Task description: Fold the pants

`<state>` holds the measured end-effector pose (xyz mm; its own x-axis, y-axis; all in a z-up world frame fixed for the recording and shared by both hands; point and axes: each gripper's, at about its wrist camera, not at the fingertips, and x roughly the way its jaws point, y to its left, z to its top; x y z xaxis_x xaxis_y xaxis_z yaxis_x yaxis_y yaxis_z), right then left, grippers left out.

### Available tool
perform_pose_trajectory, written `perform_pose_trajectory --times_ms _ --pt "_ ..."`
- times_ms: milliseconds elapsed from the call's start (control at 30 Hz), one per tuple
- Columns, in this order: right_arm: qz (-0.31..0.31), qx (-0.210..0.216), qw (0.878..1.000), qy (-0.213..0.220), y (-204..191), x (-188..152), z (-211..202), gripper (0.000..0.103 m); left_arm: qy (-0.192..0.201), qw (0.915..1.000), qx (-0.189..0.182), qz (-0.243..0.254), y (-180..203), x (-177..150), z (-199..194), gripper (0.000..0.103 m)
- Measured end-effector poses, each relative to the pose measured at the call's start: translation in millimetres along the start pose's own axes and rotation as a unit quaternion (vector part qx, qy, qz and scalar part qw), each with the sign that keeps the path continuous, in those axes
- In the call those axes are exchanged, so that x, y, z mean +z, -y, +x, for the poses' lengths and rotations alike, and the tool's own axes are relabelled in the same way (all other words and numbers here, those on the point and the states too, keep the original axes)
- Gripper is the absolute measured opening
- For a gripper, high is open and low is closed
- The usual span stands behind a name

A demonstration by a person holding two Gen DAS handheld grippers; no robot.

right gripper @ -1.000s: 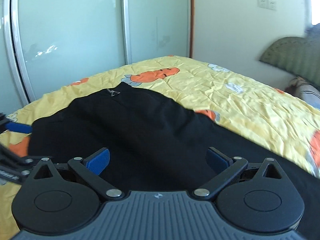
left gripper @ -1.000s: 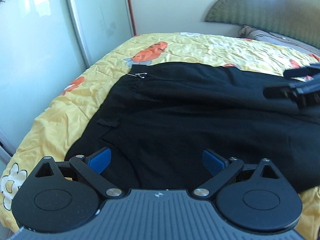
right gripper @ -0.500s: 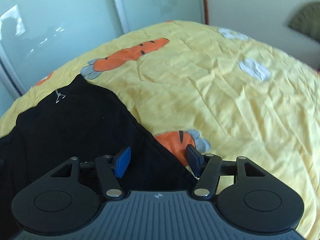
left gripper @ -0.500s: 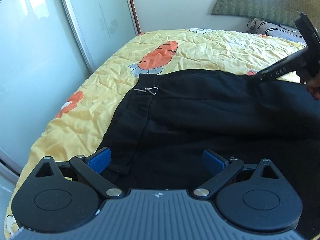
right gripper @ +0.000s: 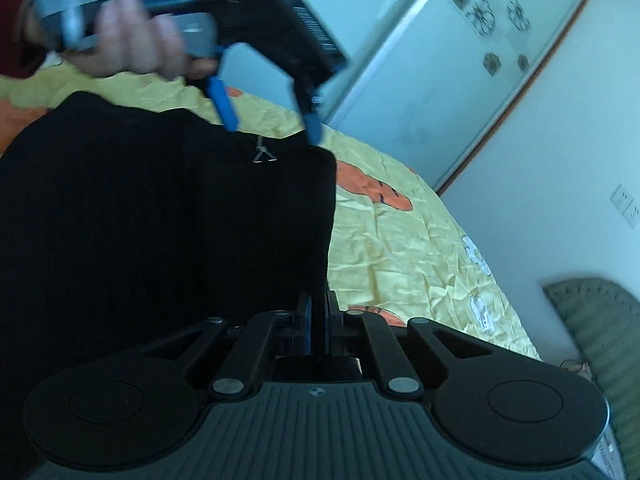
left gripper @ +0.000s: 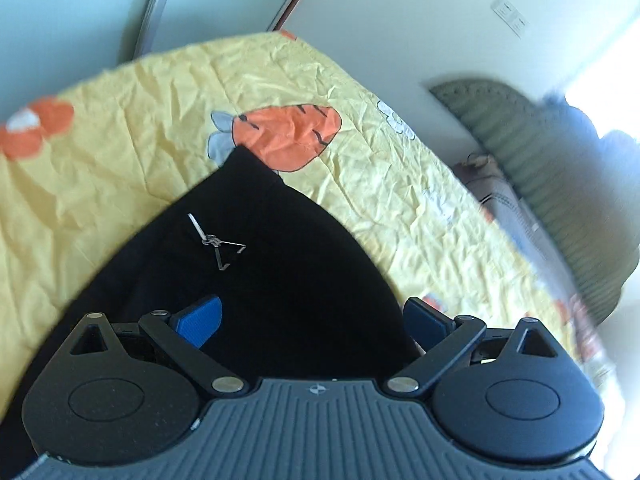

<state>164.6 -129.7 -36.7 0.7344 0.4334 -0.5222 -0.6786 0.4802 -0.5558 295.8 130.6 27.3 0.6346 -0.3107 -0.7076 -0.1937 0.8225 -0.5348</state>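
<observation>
On the bed [left gripper: 120, 128], over a yellow carrot-print bedspread [right gripper: 400, 248], the black pants [left gripper: 260, 280] lie with their waistband end toward the sliding wardrobe doors [right gripper: 420, 80]; a small metal clasp [left gripper: 218, 245] marks the waistband near its corner. The right tool [right gripper: 317, 322] has its blue pads pressed together on the pants' edge, the cloth running straight into the pinch, so it appears to hold one side of the garment. The left tool [left gripper: 312, 318] hangs over the waistband corner with its fingers spread wide and nothing between them; in the right wrist view its blue fingertips [right gripper: 224, 104] point down at the waistband, close above the cloth on either side of the clasp, and whether they touch it cannot be told through the blur. The step in hand seems to be taking the second hold before a lift or fold. To do it well, the left tool should come down squarely on the corner, gather both layers of fabric between the pads, and keep off the clasp, where a grip would probably slip or bite only one layer. Once both holds are firm, the two should move together with the edge taut, so the fold lands flat. Around the work stand the padded headboard [left gripper: 560, 152] and a pillow [left gripper: 508, 208] at the far end, well apart from the pants; the wrinkled bedspread could drag at the cloth, and the wall with its socket plate [right gripper: 624, 204] lies beyond.
</observation>
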Motion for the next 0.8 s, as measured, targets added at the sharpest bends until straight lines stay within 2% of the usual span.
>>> perform_pose_trajectory --times_ms 67,167,267,333,367,400,533,600,700,800 --pt "-0.019 0.006 1.0 -0.001 -16.2 -1.7 -4.8 0.006 -0.004 0.9993 -0.01 -0.037 -5.5 6.5 6.9 0.098" --pt "-0.033 0.009 0.999 -0.008 -28.5 -5.8 -0.9 0.006 0.0 0.9981 0.002 -0.062 -9.1 14.4 18.4 0.095" --pt "-0.014 0.013 1.0 -0.007 -27.1 -8.3 2.3 0.006 -0.001 0.9965 0.005 -0.084 -13.0 23.1 25.9 0.078" --pt "-0.008 0.009 1.0 -0.005 -26.1 -8.2 1.7 0.005 -0.006 0.9952 -0.004 -0.098 -16.5 24.5 27.7 0.038" --pt "-0.004 0.008 1.0 -0.004 -25.2 -8.2 2.1 0.005 -0.011 0.9953 0.007 -0.096 -16.6 23.9 28.1 0.031" --pt "0.001 0.005 1.0 -0.003 -24.6 -8.6 2.4 0.005 -0.01 0.9956 0.018 -0.091 -17.7 21.5 27.8 0.011" --pt "0.029 -0.009 1.0 0.0 -24.6 -8.0 -1.1 0.005 0.019 0.9967 0.024 -0.076 -26.6 -2.5 0.9 0.006" --pt "0.044 -0.012 0.999 0.005 -27.6 -6.6 -12.0 0.005 0.026 0.9978 0.012 -0.059 -33.3 -18.5 -22.6 0.005" --pt "0.078 0.005 0.997 0.015 -29.3 -1.8 -37.1 0.005 0.027 0.999 -0.004 -0.035 -47.7 -46.5 -60.0 0.005" --pt "0.114 0.041 0.992 0.02 -41.6 1.6 -65.2 0.005 0.018 0.9998 0.006 -0.007 -62.5 -77.1 -86.3 0.005"
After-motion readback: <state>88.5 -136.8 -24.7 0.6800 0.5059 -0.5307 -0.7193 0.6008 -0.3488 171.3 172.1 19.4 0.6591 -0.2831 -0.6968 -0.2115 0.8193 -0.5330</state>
